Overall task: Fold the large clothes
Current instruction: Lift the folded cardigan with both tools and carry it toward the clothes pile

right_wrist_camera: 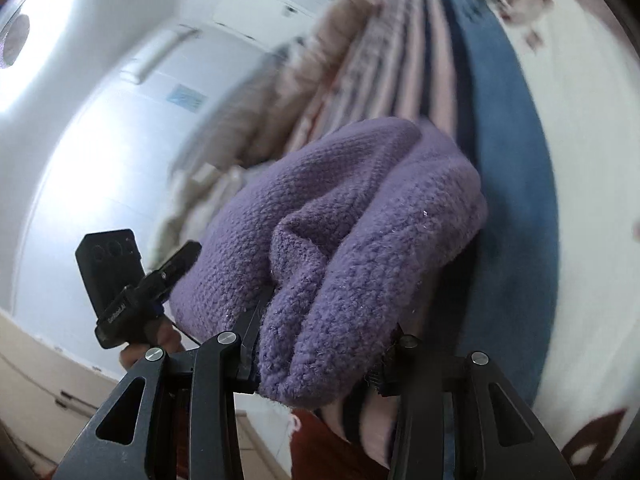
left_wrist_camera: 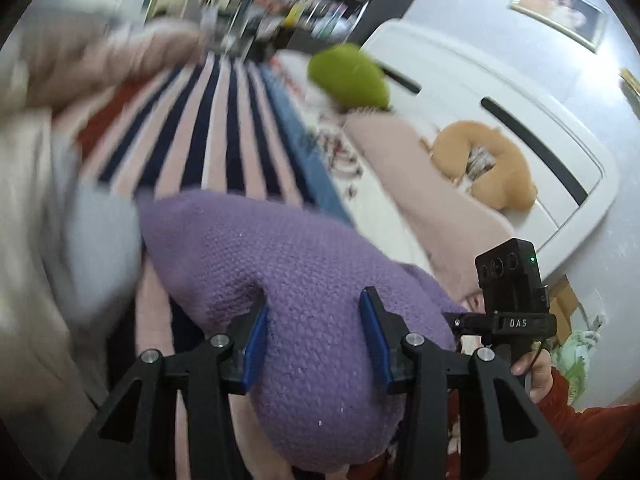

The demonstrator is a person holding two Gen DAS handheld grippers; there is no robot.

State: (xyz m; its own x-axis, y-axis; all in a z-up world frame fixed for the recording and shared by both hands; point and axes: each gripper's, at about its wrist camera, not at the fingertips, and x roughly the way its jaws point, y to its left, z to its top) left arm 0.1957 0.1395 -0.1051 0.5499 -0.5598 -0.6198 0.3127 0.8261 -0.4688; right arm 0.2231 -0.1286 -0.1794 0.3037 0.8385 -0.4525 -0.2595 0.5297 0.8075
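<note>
No containers in view. Purple knitted sweater [left_wrist_camera: 304, 280] bunched between both claws, lifted above the bed [left_wrist_camera: 380, 208]. Left claw [left_wrist_camera: 314, 340] with blue pads [left_wrist_camera: 256, 344] set fairly wide, a thick fold of knit filling the gap and pressing both pads. Right claw [right_wrist_camera: 320, 344] clamped on a gathered ridge of the same sweater [right_wrist_camera: 340, 220], fingers mostly buried in the wool. In the left view, long axis running from 6 o'clock up toward 10 o'clock; in the right view, from 6 toward 1 o'clock. Underneath, a pink-and-navy striped blanket [left_wrist_camera: 224, 128] and blue cover [right_wrist_camera: 512, 160]. Green cushion [left_wrist_camera: 348, 78] at 12 o'clock, tan neck pillow [left_wrist_camera: 500, 168] at 2 o'clock, white headboard [left_wrist_camera: 520, 92] beyond. Background heavily blurred.
</note>
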